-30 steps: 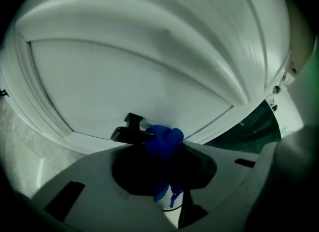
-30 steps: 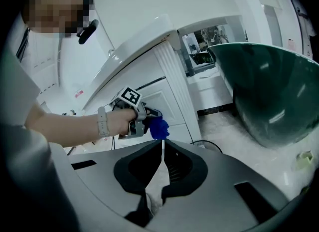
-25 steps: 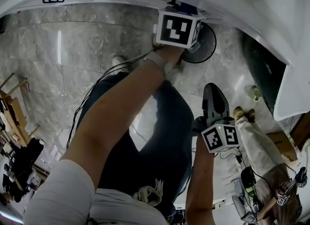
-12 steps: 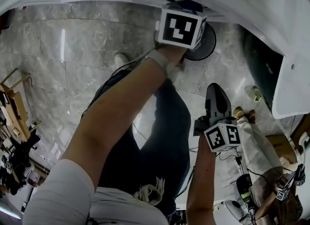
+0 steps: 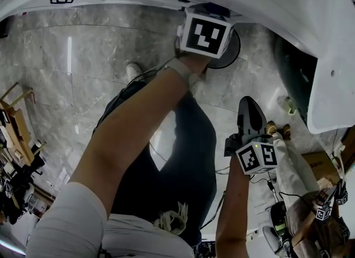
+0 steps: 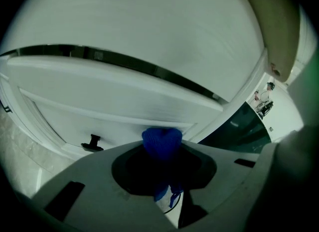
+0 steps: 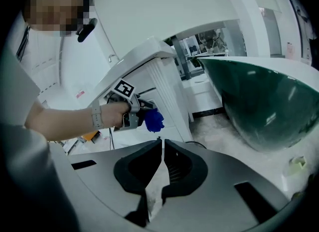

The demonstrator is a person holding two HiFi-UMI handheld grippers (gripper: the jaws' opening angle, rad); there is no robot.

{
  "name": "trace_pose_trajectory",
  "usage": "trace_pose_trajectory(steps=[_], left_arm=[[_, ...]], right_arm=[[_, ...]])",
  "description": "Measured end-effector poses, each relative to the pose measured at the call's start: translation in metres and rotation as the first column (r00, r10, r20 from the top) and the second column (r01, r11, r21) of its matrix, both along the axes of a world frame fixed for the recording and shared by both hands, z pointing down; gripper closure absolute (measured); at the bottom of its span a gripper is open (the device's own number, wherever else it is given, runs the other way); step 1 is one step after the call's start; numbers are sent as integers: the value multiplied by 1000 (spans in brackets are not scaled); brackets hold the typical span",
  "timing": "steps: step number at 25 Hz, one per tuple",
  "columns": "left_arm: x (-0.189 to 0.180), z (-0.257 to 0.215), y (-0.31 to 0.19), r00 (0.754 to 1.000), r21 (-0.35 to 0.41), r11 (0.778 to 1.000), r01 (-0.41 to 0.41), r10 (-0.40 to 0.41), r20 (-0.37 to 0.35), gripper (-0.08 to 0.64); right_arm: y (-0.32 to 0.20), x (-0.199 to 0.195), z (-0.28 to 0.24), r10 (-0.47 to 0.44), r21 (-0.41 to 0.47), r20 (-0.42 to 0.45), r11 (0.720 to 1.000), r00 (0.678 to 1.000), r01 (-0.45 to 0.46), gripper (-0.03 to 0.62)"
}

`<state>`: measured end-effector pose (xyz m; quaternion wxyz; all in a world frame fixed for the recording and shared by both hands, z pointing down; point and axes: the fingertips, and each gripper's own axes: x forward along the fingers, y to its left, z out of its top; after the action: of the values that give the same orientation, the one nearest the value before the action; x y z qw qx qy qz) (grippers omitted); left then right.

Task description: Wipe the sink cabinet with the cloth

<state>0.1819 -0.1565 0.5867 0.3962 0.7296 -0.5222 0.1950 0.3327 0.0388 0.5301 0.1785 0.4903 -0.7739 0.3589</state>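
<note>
Your left gripper [image 7: 142, 115] has its fingers clenched on the soft blue cloth [image 6: 162, 143], right by the white sink cabinet door [image 6: 124, 101] at 12 o'clock. The cloth looks light and floppy, so hold its bunched middle. Your right gripper [image 7: 162, 148] has its fingers closed on nothing.

Round black base [image 5: 234, 49] sits on marble floor [image 5: 83, 57].

Two grippers [image 7: 143, 115] [image 7: 162, 145], one cloth [image 6: 162, 141], one cabinet [image 6: 114, 104]
</note>
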Motion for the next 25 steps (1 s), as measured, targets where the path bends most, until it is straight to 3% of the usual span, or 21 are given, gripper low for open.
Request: trace_pose_trajectory(steps=[16, 25], left_arm=[[2, 62, 1, 999, -97, 995, -17, 13, -40, 463], [-20, 80, 0, 999, -98, 995, 2, -7, -51, 462]], right_arm=[[-2, 3, 24, 40, 4, -7, 999, 999, -40, 563], [-10, -15, 30, 52, 20, -26, 999, 998, -51, 563]])
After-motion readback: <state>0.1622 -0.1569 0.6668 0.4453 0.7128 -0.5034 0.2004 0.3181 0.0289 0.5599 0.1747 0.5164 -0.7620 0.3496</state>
